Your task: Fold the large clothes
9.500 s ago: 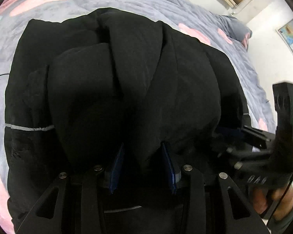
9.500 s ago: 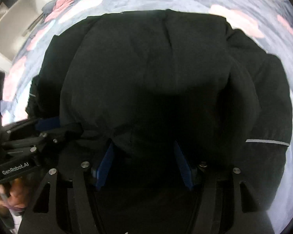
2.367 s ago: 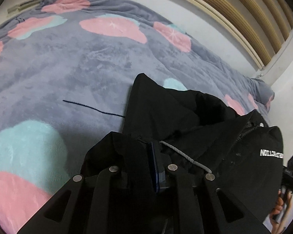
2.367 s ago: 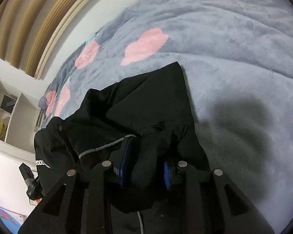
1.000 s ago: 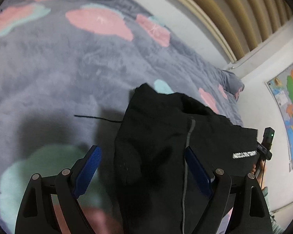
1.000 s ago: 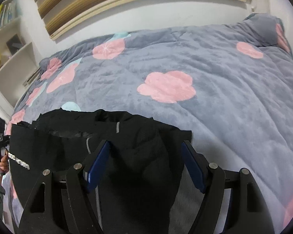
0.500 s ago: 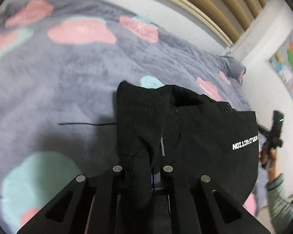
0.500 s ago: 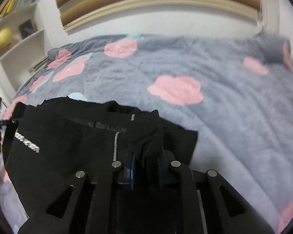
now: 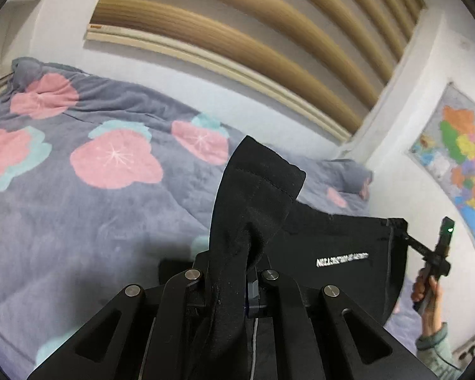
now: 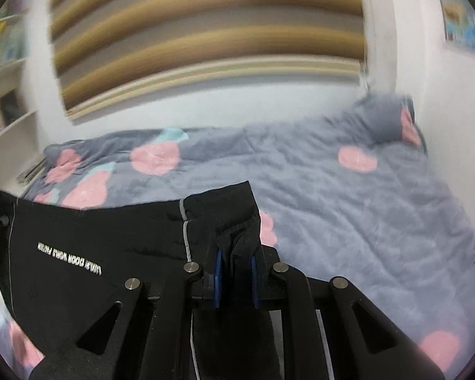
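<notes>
1. We keep both the left gripper point(image 9: 234, 288) and the right gripper point(image 10: 236, 280) clenched on corners of the black jacket point(image 10: 88, 247).
2. It hangs above the bed point(image 10: 348, 209), stretched between us so it flattens for folding.

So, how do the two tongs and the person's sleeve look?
Both tongs, left and right, have black angular frames with triangular cut-outs and silver round bolts. The right shows blue pads. The sleeve is grey-green.
</notes>
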`<state>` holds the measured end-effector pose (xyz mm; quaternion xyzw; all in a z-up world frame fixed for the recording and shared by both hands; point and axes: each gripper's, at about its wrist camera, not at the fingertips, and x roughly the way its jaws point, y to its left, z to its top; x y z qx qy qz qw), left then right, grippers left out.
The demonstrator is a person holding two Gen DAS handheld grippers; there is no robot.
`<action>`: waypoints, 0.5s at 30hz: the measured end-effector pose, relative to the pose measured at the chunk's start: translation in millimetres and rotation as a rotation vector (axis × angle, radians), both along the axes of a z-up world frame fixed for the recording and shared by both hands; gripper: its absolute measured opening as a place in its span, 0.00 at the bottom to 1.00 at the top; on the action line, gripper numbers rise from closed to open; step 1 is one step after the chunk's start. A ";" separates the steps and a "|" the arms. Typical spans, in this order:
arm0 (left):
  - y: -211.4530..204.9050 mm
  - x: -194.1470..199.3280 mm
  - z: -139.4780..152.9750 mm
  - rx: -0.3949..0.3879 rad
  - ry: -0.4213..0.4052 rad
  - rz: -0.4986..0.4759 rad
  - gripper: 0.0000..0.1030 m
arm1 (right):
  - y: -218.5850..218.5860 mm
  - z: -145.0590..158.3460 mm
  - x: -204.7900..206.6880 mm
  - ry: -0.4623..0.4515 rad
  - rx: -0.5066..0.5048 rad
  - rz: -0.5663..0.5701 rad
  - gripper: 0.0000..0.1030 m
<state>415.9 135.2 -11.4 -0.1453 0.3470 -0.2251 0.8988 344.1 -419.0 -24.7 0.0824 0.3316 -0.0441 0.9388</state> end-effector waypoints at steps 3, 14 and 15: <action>-19.2 45.6 -28.9 0.084 0.076 0.037 0.09 | -7.6 -39.5 40.6 0.114 0.011 -0.033 0.15; -48.5 98.8 -159.1 0.249 0.276 0.095 0.18 | -18.7 -168.6 79.3 0.335 0.081 -0.022 0.21; -50.7 101.0 -164.8 0.264 0.281 0.095 0.19 | -17.3 -174.4 80.7 0.342 0.082 -0.018 0.23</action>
